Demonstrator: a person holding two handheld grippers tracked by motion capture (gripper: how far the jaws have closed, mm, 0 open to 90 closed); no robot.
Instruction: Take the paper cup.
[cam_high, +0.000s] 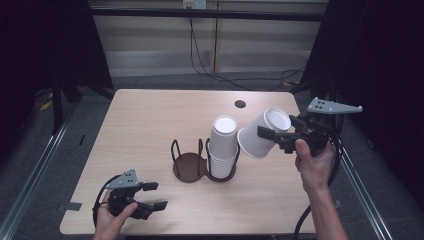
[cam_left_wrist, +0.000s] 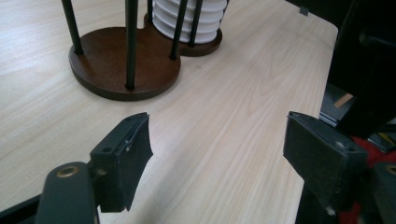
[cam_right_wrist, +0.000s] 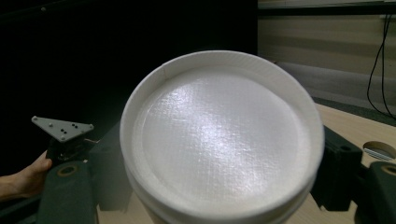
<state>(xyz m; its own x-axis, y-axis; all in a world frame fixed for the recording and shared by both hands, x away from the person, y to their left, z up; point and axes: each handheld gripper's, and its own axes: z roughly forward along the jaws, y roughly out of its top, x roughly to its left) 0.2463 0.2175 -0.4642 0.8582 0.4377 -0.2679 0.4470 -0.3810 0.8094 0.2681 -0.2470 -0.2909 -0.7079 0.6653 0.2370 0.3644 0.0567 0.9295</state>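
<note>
Two tongs work over the bench (cam_high: 150, 115). Near its middle stands a brown double holder (cam_high: 187, 167), and its right ring carries a stack of white cups (cam_high: 223, 145) with the bottoms up. One white cup (cam_high: 262, 132) hangs above the right edge, clamped at its closed end in the right tongs (cam_high: 272, 134); its long axis is tilted, mouth pointing down-left toward the stack. At the front left corner the left tongs (cam_high: 155, 196) stand apart with nothing between them.
</note>
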